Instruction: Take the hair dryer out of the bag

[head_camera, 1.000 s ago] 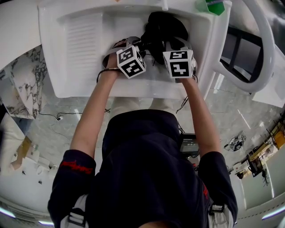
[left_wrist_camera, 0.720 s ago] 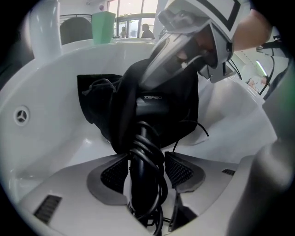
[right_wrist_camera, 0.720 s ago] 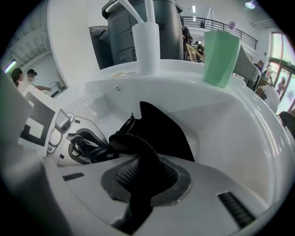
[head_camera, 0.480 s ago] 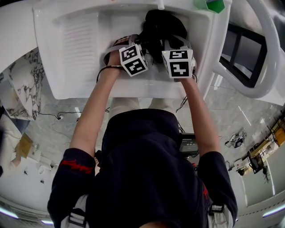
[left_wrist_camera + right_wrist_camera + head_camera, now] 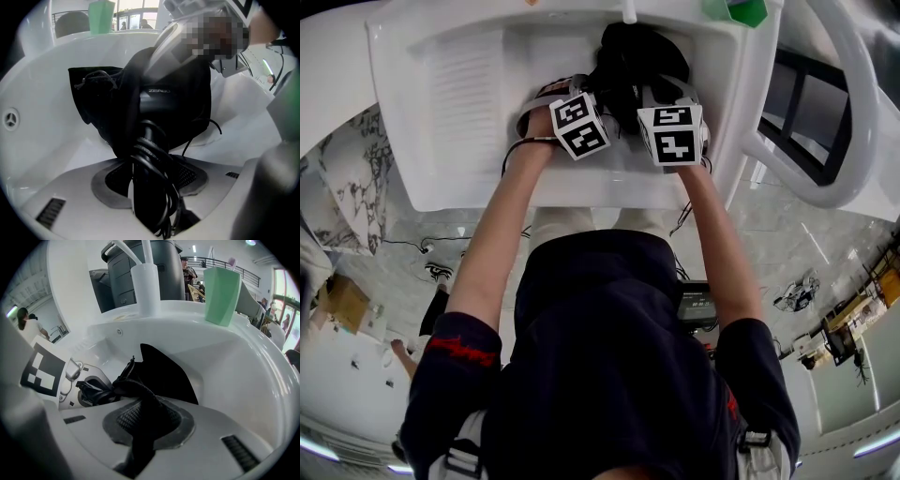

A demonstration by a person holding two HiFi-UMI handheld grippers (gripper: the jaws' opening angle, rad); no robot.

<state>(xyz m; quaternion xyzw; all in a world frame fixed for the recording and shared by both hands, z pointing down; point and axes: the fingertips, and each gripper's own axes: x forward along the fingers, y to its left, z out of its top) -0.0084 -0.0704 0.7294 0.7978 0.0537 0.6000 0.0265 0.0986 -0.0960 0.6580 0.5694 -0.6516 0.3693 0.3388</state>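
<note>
Sink (image 5: 469,94), white, with the black bag (image 5: 164,373) lying at its far end under the tap side. Green cup (image 5: 221,294) and white cup (image 5: 145,287) stand on the rim behind, clear of the work.

Change over the last second: very little. In the head view the left marker cube tips slightly and edges toward the bag, while the right cube keeps its spot. The bag's dark bulk sits where it sat.

Left claw (image 5: 152,183): grasping the hair dryer (image 5: 164,101) by its handle, with the wound cord (image 5: 157,164) caught in the same grip. The jaws stand wide because the handle and cord fill them.

Right claw (image 5: 147,425): clenched on a twisted fold of bag cloth near the drawstring mouth, pinning it low against the sink.

Hair dryer position: handle out toward the left claw, body partly bare. Bag cloth is draped over its left side and behind it, so it is not free of the bag.

Reading: both grips look set and the small roll of the left claw looks like settling, not pulling. The draw-out appears not yet begun. The next move likely needs the left claw to pull the handle back while the right holds the cloth down. Risk: cord loops snagging the drawstring.
</note>
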